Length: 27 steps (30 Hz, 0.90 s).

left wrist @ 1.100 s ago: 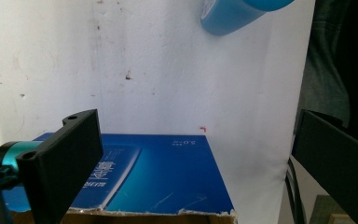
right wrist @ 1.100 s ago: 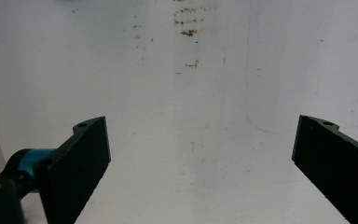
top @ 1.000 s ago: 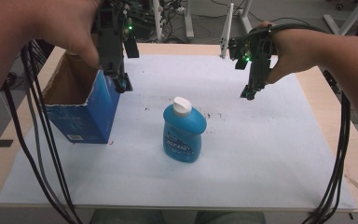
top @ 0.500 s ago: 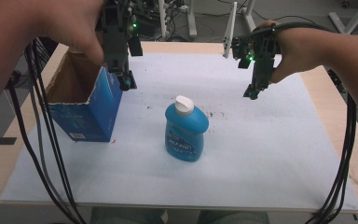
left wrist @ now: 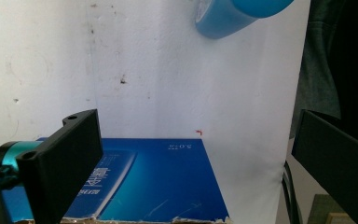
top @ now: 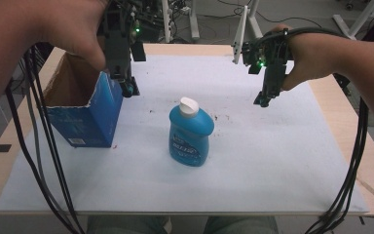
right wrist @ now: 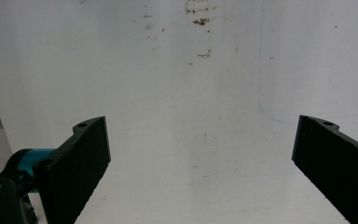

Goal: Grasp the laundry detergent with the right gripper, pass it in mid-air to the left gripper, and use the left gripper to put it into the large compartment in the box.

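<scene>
A blue bottle (top: pixel 190 135) with a white cap stands upright mid-table. To its left stands a blue cardboard box (top: pixel 85 119) with its top open. My left gripper (top: pixel 128 89) hovers over the box's far right corner, open and empty. In the left gripper view the left gripper (left wrist: pixel 196 126) looks down on the box's blue side (left wrist: pixel 163 182), with the bottle (left wrist: pixel 235 16) at the top edge. My right gripper (top: pixel 264 101) hangs above the table to the right of the bottle. The right gripper (right wrist: pixel 200 123) has its jaws wide apart over the bare white sheet.
A white sheet (top: pixel 272 165) covers the wooden table (top: pixel 353 131). Black cables (top: pixel 44 161) hang from both grippers along the left and right sides. Metal stands (top: pixel 246 24) rise behind the far edge. Small brown specks (right wrist: pixel 198 21) mark the sheet.
Both grippers have barely shifted and stay open. The left one has drifted slightly by the box's corner. Bottle and box stand where they were.
</scene>
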{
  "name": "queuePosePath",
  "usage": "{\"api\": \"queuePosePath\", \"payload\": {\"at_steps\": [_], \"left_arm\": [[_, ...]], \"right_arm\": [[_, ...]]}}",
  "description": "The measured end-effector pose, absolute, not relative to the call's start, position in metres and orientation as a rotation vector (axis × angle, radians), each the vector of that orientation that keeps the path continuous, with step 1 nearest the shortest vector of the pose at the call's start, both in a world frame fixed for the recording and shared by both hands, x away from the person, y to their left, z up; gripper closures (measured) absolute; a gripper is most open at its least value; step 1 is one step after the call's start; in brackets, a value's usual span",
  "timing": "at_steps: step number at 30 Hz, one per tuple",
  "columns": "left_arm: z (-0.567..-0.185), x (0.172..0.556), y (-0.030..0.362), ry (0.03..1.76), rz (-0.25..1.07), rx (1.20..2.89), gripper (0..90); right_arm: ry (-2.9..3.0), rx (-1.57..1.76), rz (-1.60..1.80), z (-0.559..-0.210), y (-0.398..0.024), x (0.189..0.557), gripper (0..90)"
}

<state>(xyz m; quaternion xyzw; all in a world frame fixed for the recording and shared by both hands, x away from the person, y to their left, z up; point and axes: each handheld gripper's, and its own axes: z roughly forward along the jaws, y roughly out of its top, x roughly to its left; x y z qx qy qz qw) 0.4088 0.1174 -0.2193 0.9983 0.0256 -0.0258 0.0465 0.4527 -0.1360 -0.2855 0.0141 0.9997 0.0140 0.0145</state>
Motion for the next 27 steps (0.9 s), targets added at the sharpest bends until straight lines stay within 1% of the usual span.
{"api": "queuePosePath", "payload": {"at_steps": [10,16,22,23,27], "left_arm": [[-0.22,0.405,0.116,0.046,-0.067,3.052,1.6],[-0.221,0.405,0.115,0.047,-0.08,3.052,1.7],[-0.221,0.405,0.116,0.039,-0.082,3.055,1.6],[-0.221,0.405,0.117,0.042,-0.08,3.054,1.7],[-0.221,0.404,0.117,0.044,-0.08,3.057,1.6]], "right_arm": [[3.12,0.141,0.162,-0.289,-0.146,0.426,3.3],[3.151,0.206,0.34,-0.295,-0.148,0.41,3.3],[3.168,0.241,0.474,-0.304,-0.151,0.398,3.3],[3.167,0.265,0.534,-0.311,-0.151,0.391,3.3],[3.152,0.281,0.646,-0.32,-0.151,0.383,3.3]]}}
